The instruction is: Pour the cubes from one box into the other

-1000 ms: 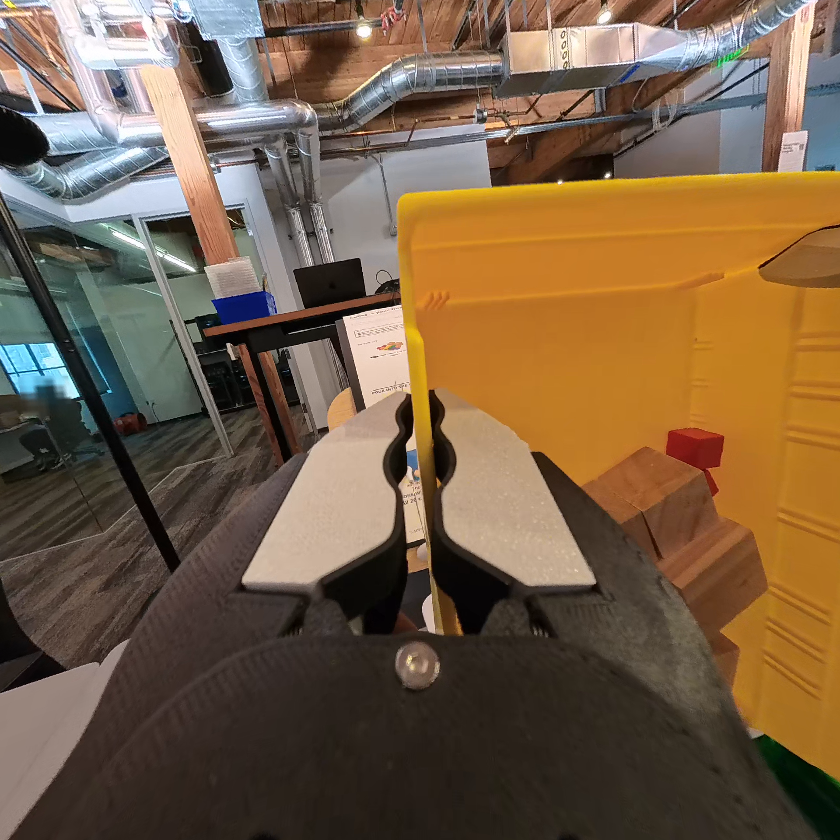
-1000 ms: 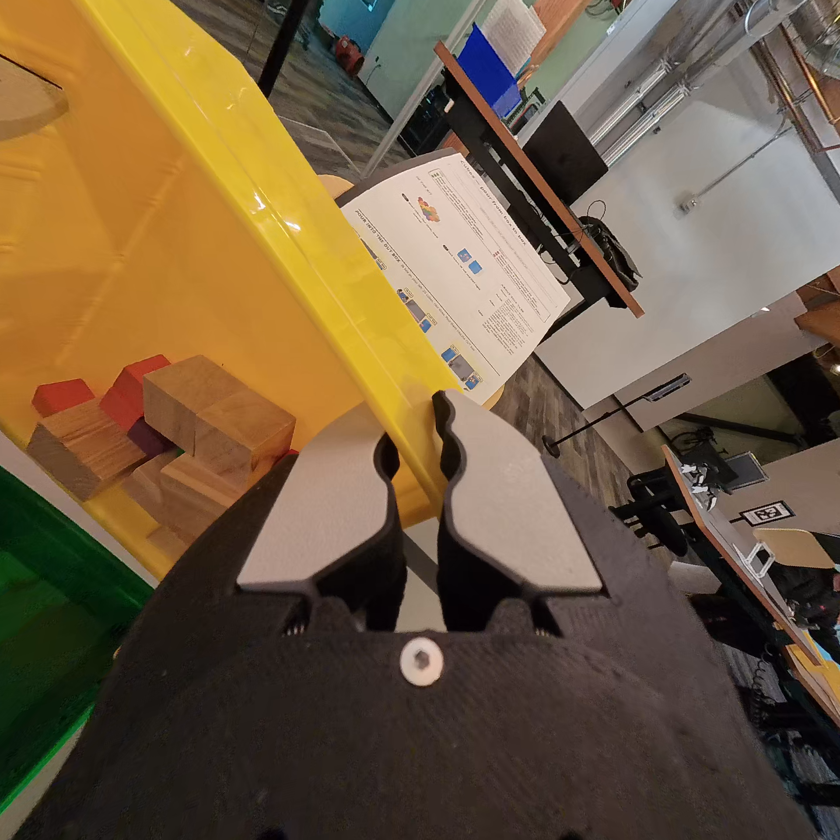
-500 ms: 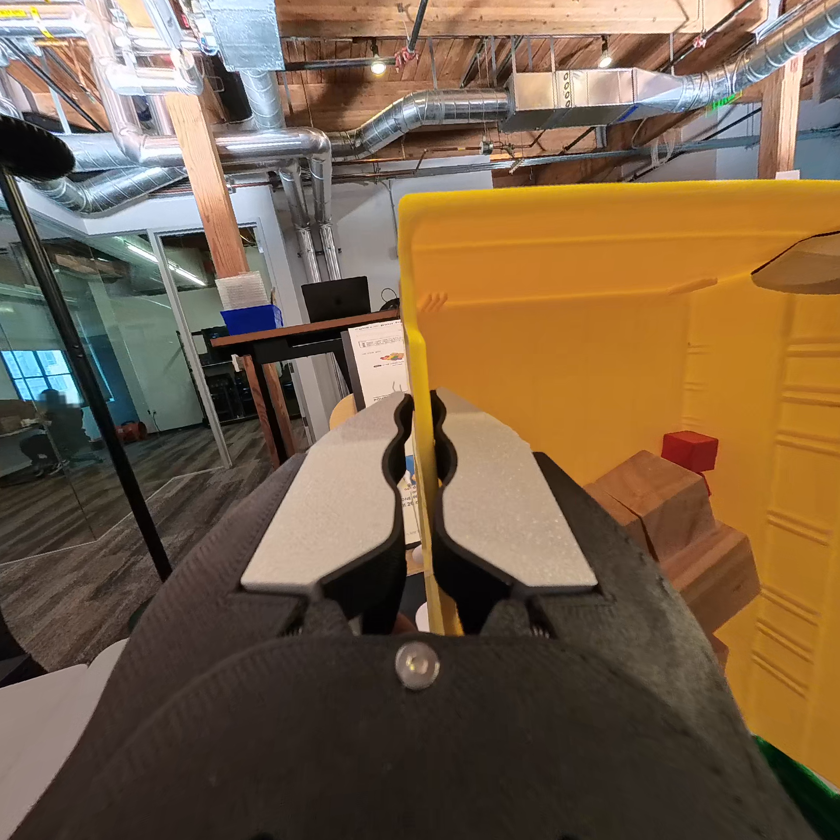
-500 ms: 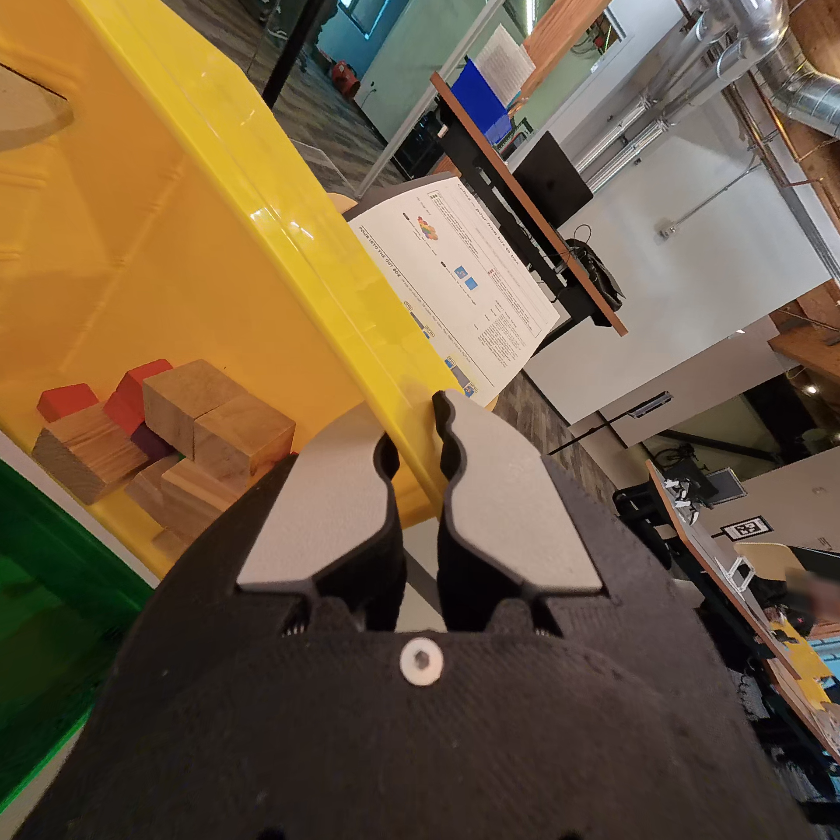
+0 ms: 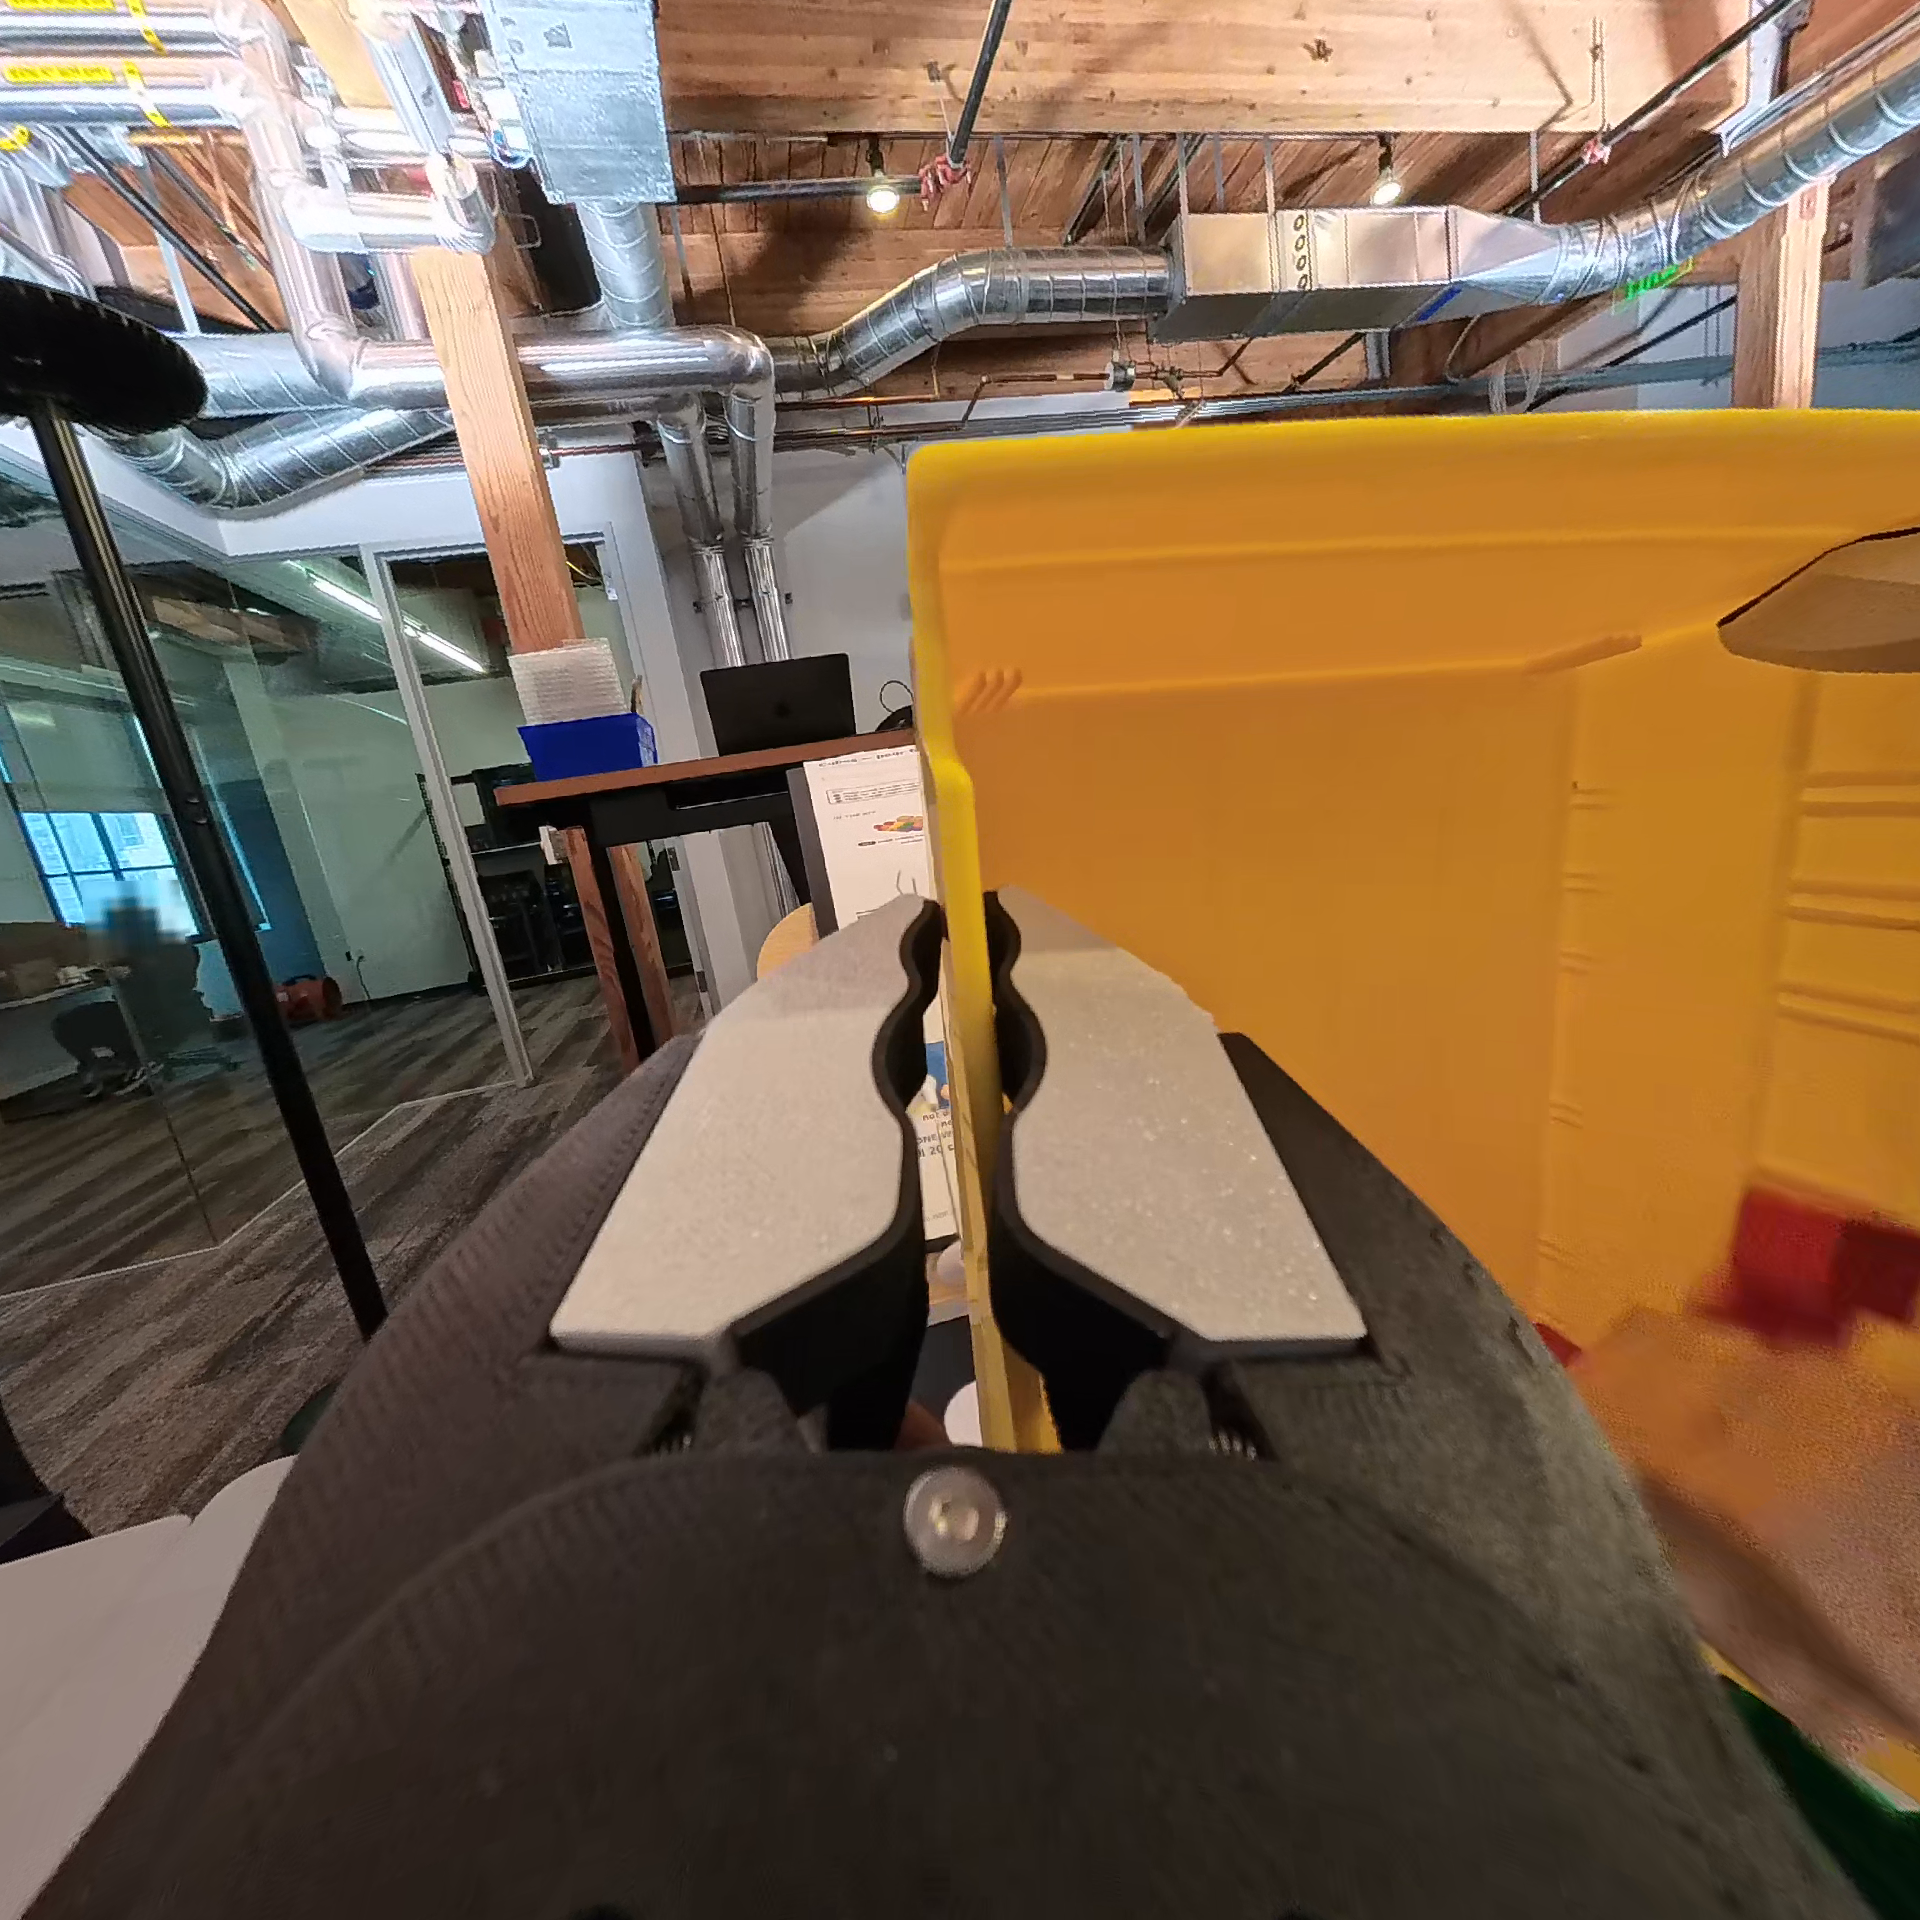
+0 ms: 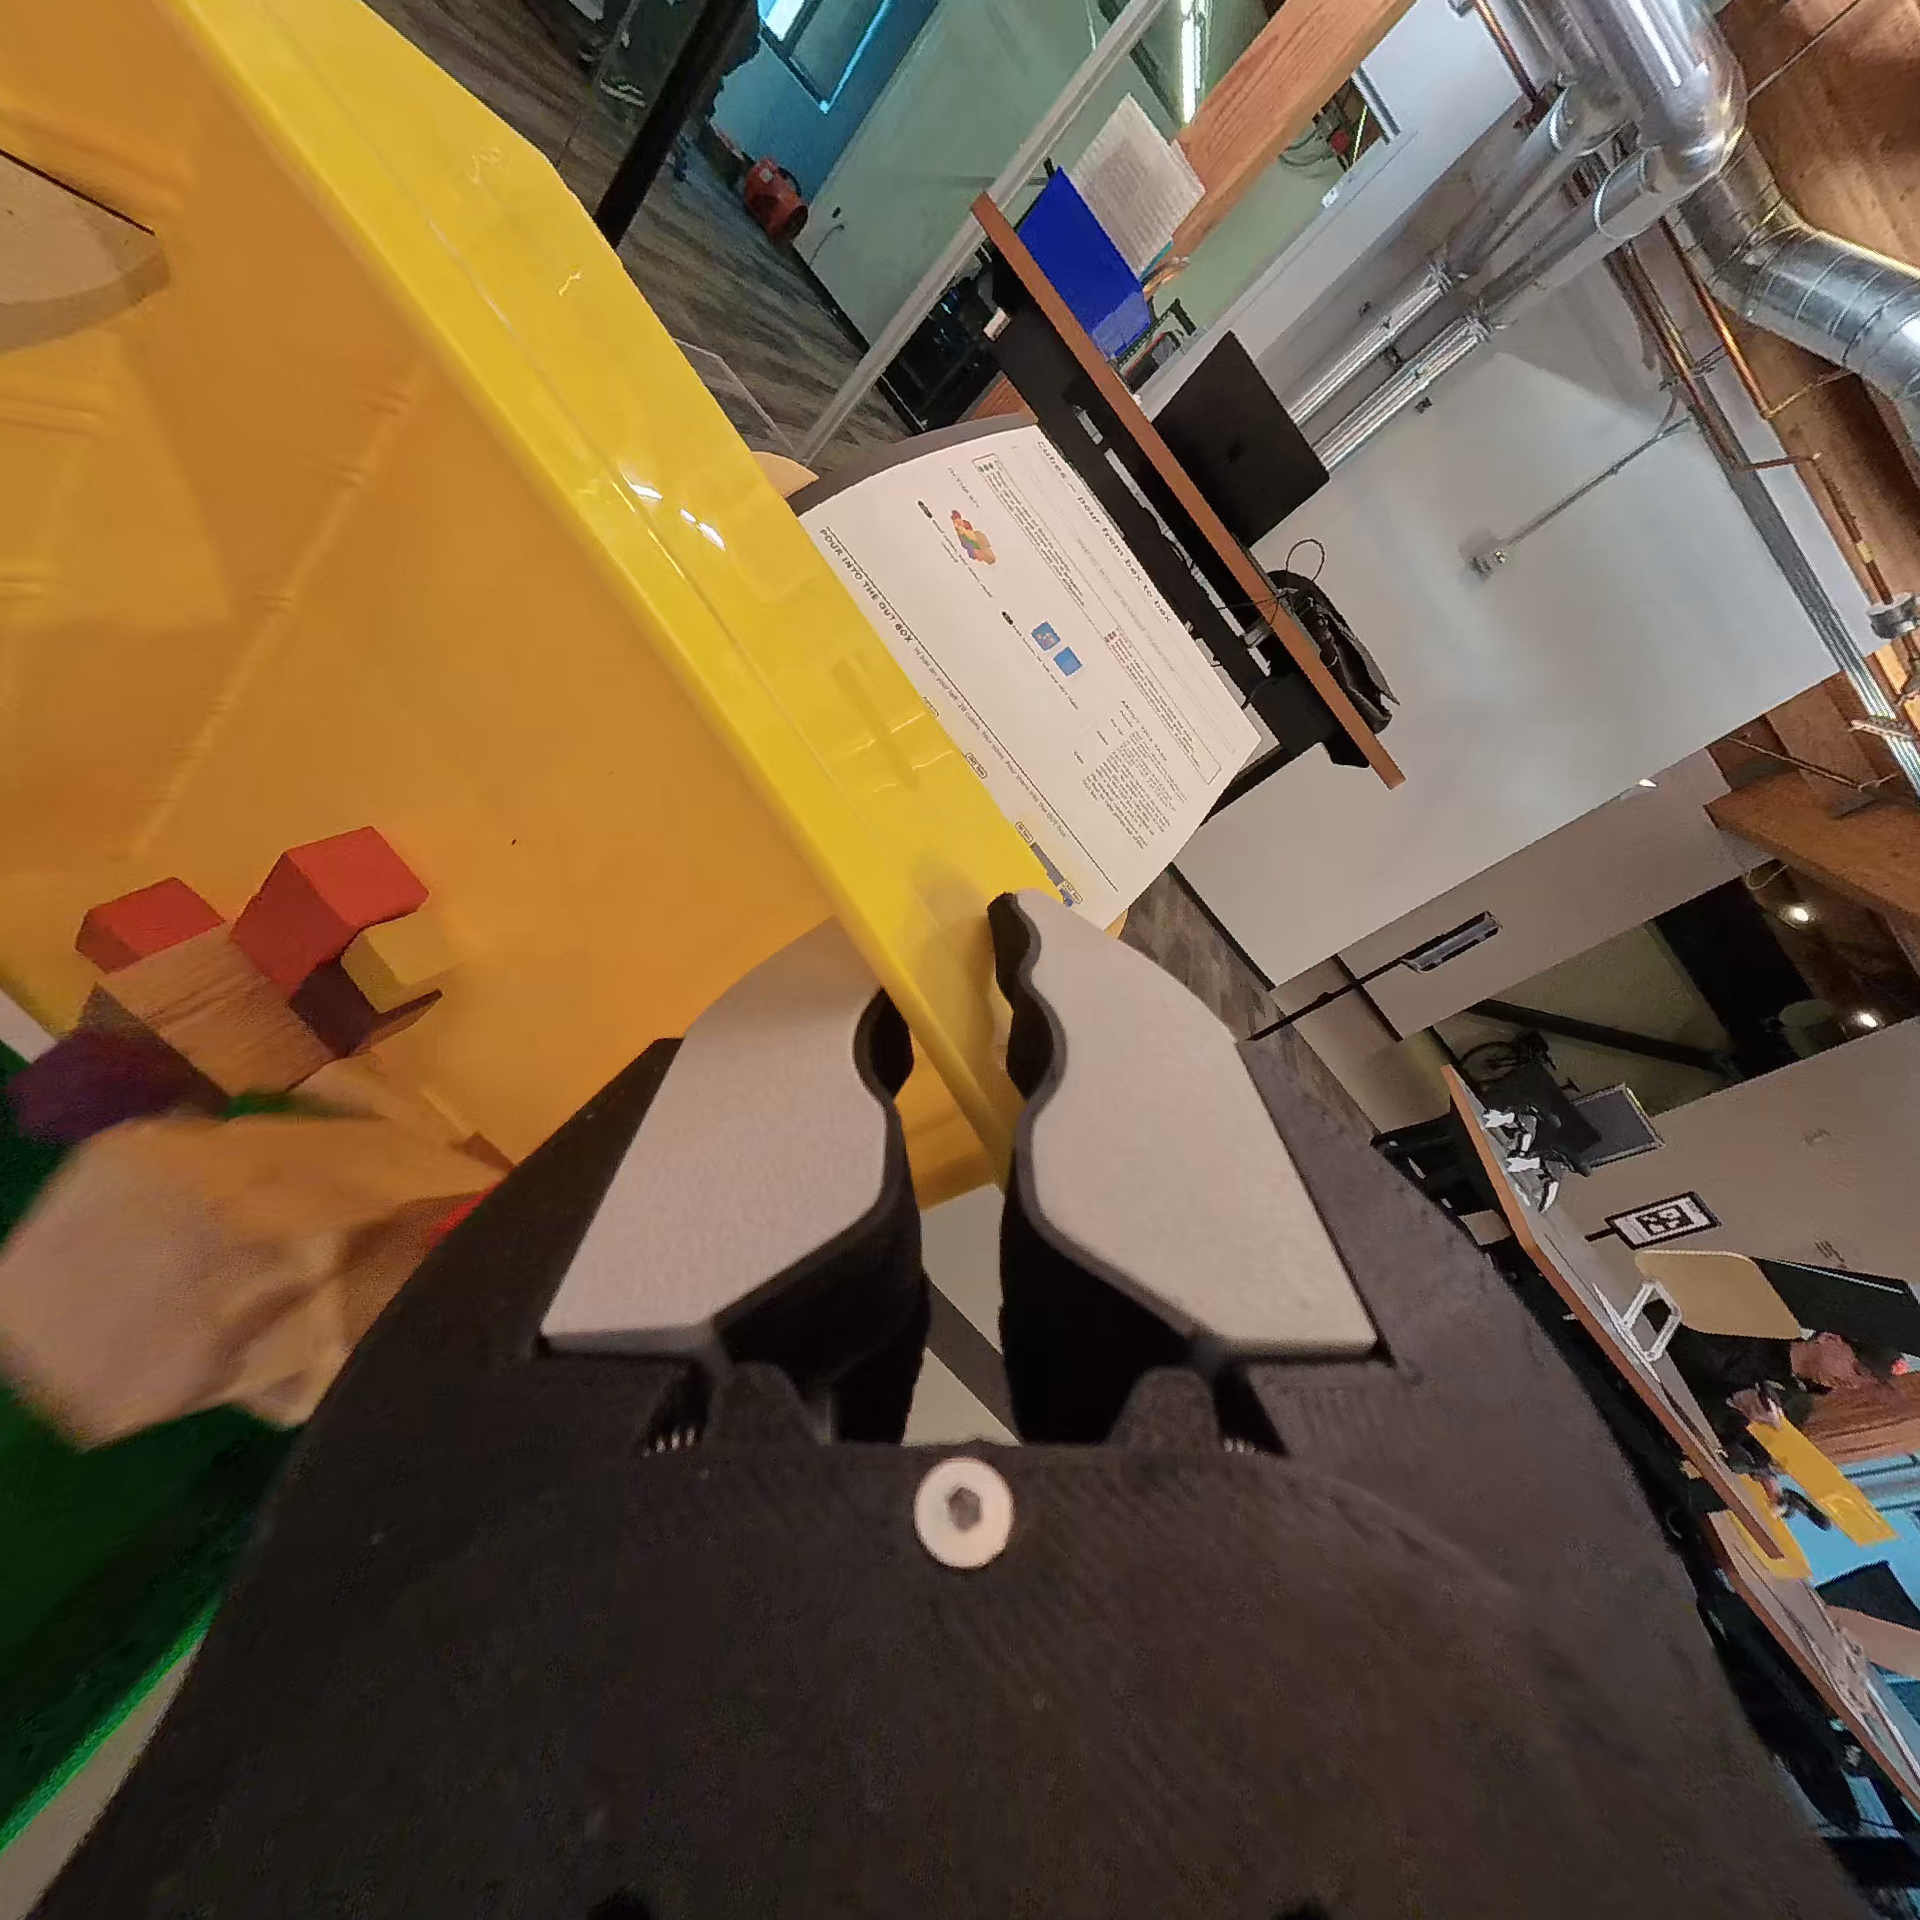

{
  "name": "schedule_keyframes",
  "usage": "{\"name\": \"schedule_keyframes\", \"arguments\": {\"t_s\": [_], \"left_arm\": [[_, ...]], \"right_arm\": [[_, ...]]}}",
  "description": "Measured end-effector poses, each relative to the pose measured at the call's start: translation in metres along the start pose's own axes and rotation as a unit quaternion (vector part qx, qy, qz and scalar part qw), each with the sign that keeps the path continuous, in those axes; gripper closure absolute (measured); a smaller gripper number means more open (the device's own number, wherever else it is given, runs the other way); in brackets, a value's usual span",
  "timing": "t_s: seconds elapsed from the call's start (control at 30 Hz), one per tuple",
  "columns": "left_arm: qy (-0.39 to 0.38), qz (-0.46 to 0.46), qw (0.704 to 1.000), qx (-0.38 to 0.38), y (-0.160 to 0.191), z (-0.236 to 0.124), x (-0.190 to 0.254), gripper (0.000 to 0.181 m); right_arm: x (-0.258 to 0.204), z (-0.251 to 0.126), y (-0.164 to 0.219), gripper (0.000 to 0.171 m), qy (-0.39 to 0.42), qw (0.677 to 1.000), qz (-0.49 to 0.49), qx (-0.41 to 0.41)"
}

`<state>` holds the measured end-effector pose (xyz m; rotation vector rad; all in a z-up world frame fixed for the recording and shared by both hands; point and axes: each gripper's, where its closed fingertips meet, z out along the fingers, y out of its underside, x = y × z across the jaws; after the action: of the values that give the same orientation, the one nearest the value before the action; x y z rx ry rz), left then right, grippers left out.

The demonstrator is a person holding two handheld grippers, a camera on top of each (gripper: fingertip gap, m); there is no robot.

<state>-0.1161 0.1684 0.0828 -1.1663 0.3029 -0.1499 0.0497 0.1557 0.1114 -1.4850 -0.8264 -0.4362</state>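
Tilted yellow plastic box (image 5: pixel 1299 831) with both grippers clamped on its walls: left gripper (image 5: pixel 961 920) on one rim, right gripper (image 6: pixel 951 961) on the opposite rim. Red and plain wooden cubes (image 6: pixel 260 966) blur at its lowered edge, above the green box (image 6: pixel 94 1538).

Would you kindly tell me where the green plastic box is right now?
The green plastic box sits low at the right wrist view's left edge, directly beneath the tilted yellow plastic box and its tumbling wooden cubes.
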Motion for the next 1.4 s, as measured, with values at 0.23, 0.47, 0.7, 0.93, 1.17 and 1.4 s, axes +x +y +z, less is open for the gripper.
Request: {"name": "schedule_keyframes", "arguments": {"t_s": [0.23, 0.47, 0.7, 0.93, 1.17, 1.4], "left_arm": [[-0.004, -0.001, 1.0, 0.005, 0.002, -0.002, -0.001, 0.175], [-0.006, -0.001, 1.0, 0.007, 0.003, -0.003, -0.001, 0.174], [-0.004, 0.001, 1.0, 0.013, 0.0, -0.005, 0.0, 0.174], [-0.006, 0.003, 0.999, 0.036, -0.011, -0.015, 0.001, 0.174], [-0.002, -0.005, 0.999, 0.049, -0.01, -0.027, 0.003, 0.173], [0.003, -0.018, 0.998, 0.06, -0.012, -0.032, 0.004, 0.172]], "right_arm": [[-0.001, 0.0, -0.001, 0.162, 0.003, 1.0, -0.006, 0.001], [-0.002, 0.0, -0.001, 0.162, 0.004, 1.0, -0.008, 0.002], [-0.002, -0.004, -0.001, 0.162, 0.009, 1.0, -0.01, 0.008], [-0.002, -0.016, -0.009, 0.162, 0.019, 0.999, -0.015, 0.029], [-0.01, -0.027, -0.011, 0.162, 0.025, 0.999, -0.02, 0.037], [-0.013, -0.036, -0.014, 0.162, 0.038, 0.998, -0.027, 0.043]]}}
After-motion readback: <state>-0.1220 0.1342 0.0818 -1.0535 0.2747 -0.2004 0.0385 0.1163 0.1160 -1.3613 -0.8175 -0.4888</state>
